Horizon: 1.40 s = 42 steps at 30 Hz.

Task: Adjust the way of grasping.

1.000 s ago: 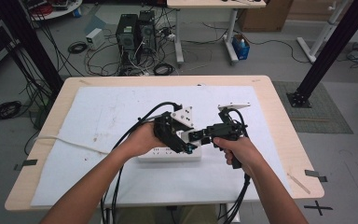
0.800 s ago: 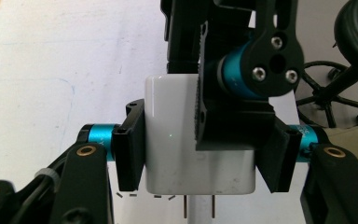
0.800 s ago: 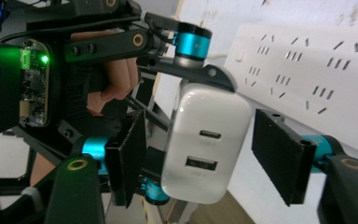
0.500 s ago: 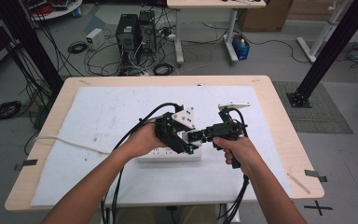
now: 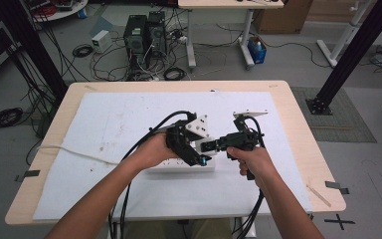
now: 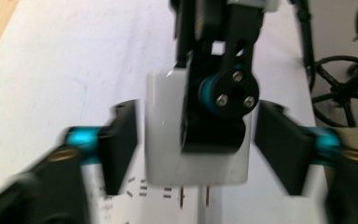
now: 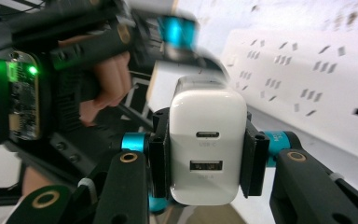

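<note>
A white USB charger point(image 7: 208, 149) is clamped by its sides between the pads of my right gripper point(image 7: 207, 156), ports facing that camera. In the left gripper view the charger point(image 6: 163, 140) hangs with its two prongs pointing down at a white power strip point(image 6: 142, 190). My left gripper point(image 6: 198, 144) straddles the charger; its jaws have just been opening, and a gap shows on each side. From above, the left gripper point(image 5: 199, 158) and right gripper point(image 5: 206, 147) meet tip to tip over the power strip point(image 5: 179, 167).
The power strip lies on a white mat point(image 5: 129, 114) covering a wooden table point(image 5: 298, 124). Its cord point(image 5: 74, 152) runs off the left edge. Black cables trail from both grippers toward the table's front edge.
Both hands stay where they were over the power strip. No other difference shows from above.
</note>
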Motion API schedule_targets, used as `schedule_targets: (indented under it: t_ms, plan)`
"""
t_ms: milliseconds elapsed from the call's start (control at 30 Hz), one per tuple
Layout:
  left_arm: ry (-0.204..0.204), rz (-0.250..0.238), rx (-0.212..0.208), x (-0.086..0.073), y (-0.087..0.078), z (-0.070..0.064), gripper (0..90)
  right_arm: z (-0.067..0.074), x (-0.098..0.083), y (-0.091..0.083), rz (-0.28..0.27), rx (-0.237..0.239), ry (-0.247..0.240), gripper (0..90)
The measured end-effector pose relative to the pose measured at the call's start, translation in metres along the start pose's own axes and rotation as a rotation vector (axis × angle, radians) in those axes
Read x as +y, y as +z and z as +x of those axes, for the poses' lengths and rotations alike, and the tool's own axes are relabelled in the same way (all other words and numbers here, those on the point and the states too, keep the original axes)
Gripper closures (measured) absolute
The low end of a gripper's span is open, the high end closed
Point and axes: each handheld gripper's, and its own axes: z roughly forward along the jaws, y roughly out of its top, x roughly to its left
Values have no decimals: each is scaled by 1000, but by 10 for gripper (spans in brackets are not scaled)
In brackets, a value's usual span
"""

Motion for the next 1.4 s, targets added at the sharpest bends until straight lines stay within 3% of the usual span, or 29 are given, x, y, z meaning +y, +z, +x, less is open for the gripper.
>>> schedule_targets:
  t_ms: [133,400,633,667,700,733,767,833,933,1000,1033,1167,1400]
  plan:
    - [-52,34,1,-11,-6,5,206,-3,0,-8,-23,-60,-32,623]
    - [-177,135,-3,-50,-30,22,201,-2,3,-34,-46,-258,-152,624]
    - [-272,237,18,-88,-53,35,201,5,12,-55,11,-425,-231,624]
    - [-266,266,21,-93,-57,37,201,7,13,-57,20,-446,-247,624]
    - [-266,266,21,-93,-57,37,201,7,13,-57,20,-446,-247,624]
    - [-294,287,26,-104,-65,38,201,9,15,-59,35,-470,-263,624]
    - [-294,311,32,-108,-69,40,201,13,18,-62,66,-519,-298,623]
    - [-310,334,53,-117,-76,40,201,17,20,-63,92,-556,-335,623]
    - [-327,352,67,-124,-83,40,201,21,23,-65,112,-583,-348,623]
    - [-331,376,84,-132,-94,40,201,25,26,-67,138,-626,-389,623]
    - [-356,359,94,-134,-96,39,201,26,27,-67,144,-631,-400,623]
    - [-396,355,119,-144,-104,40,201,28,26,-70,161,-651,-424,623]
    - [-410,368,125,-151,-110,39,201,29,23,-71,174,-666,-433,623]
